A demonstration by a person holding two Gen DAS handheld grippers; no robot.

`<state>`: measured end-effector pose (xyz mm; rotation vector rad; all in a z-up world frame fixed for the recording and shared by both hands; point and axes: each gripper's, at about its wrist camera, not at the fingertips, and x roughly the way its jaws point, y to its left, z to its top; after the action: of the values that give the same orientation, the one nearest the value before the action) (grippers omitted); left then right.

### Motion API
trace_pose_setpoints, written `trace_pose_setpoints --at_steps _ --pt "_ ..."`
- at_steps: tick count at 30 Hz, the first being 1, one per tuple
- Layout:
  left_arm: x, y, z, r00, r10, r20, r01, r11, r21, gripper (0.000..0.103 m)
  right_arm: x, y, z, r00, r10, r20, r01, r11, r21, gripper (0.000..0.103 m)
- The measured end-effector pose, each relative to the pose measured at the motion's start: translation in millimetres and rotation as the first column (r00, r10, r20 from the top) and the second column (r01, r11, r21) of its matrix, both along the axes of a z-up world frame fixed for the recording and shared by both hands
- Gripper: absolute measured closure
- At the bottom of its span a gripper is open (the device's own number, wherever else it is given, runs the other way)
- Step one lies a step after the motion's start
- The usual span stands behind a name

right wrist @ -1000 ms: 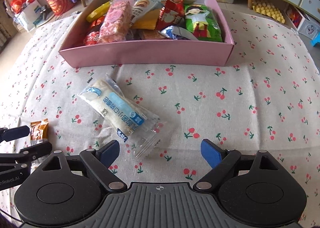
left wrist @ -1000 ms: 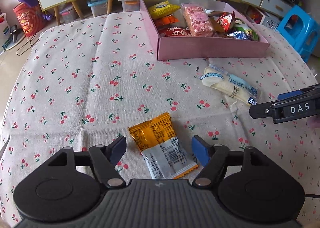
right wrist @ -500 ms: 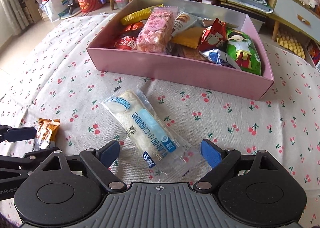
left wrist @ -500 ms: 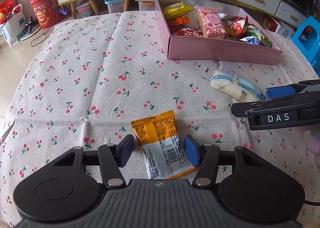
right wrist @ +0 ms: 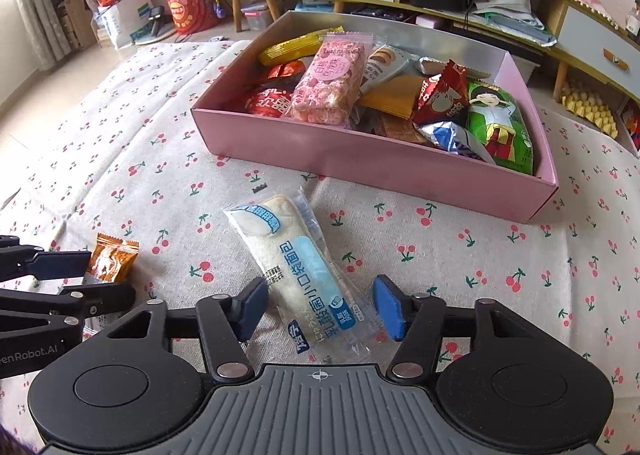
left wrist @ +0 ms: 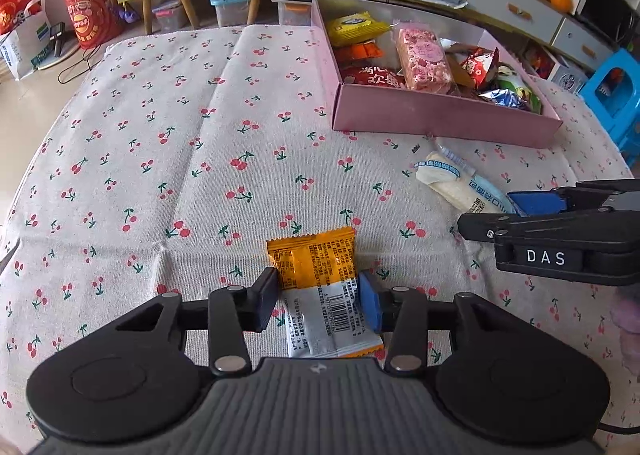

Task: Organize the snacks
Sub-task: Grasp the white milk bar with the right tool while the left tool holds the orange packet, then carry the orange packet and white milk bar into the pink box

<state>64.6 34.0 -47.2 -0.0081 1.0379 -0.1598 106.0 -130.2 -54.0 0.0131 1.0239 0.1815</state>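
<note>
- Two packets lie loose on your cherry-print cloth worktop [left wrist: 168, 143], near the pink cardboard box [right wrist: 360, 171] of mixed snacks.
- Your left tongs [left wrist: 318, 297] are closed onto the orange-and-white foil snack packet [left wrist: 320, 279], pads touching both edges.
- Your right tongs [right wrist: 320, 305] are wide apart, straddling the clear-wrapped white bread packet [right wrist: 296, 267]; neither pad touches it.

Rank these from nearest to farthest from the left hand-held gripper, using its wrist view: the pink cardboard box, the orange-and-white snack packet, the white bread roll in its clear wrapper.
1. Orange-and-white snack packet: between the fingers of the left hand-held gripper.
2. White bread roll in clear wrapper: ahead, to the right.
3. Pink cardboard box: farthest, beyond the roll.
</note>
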Motion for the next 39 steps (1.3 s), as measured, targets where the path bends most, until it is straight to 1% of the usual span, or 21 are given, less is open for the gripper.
trace_pose_setpoints --at_steps 1,4,7,11,15,18,25,30,34,37,39 --pt "0.1 0.2 0.2 1.000 0.000 -0.002 0.000 1.000 -0.006 0.063 -0.2 -0.1 0.8 1.000 -0.001 -0.003 0.001 1.000 0.007 0.059" --pt "1.2 0.9 1.0 1.000 0.003 -0.013 -0.004 1.000 -0.029 0.063 0.9 -0.1 2.5 1.000 -0.017 -0.025 0.018 1.000 0.010 0.066" --pt "3.5 3.9 2.6 1.000 0.016 -0.025 -0.018 0.998 -0.059 0.064 2.4 -5.1 4.1 0.997 -0.046 -0.055 0.049 0.998 0.041 0.067" --pt "6.5 7.0 4.6 0.999 0.034 -0.039 -0.038 0.995 -0.098 0.064 2.5 -15.2 6.0 0.990 -0.090 -0.106 0.101 0.989 0.106 0.068" --pt "8.2 7.4 7.1 0.998 0.040 -0.039 -0.044 0.992 -0.118 0.064 1.1 -25.4 7.4 0.978 -0.130 -0.163 0.159 0.971 0.181 0.068" --pt "9.4 7.8 10.3 0.999 0.043 -0.034 -0.047 0.990 -0.130 0.064 -0.1 -31.5 9.9 0.971 -0.150 -0.188 0.192 0.954 0.230 0.069" --pt "14.9 7.5 18.5 0.998 0.051 -0.020 -0.054 0.986 -0.158 0.064 -3.0 -43.9 22.9 0.962 -0.188 -0.196 0.245 0.913 0.325 0.069" --pt "19.9 4.8 26.4 0.998 0.062 0.000 -0.061 0.982 -0.178 0.064 -5.1 -51.8 31.8 0.957 -0.216 -0.191 0.274 0.888 0.369 0.069" --pt "25.2 1.9 33.8 0.997 0.074 0.016 -0.069 0.975 -0.210 0.064 -4.3 -59.7 38.3 0.952 -0.246 -0.182 0.300 0.867 0.397 0.069" --pt "28.9 0.1 37.9 0.997 0.078 0.025 -0.069 0.965 -0.252 0.064 -1.8 -65.5 41.4 0.949 -0.265 -0.169 0.313 0.852 0.419 0.069" --pt "32.1 -1.6 38.7 0.996 0.081 0.033 -0.070 0.964 -0.258 0.064 0.5 -69.5 44.1 0.947 -0.278 -0.161 0.320 0.844 0.429 0.069"
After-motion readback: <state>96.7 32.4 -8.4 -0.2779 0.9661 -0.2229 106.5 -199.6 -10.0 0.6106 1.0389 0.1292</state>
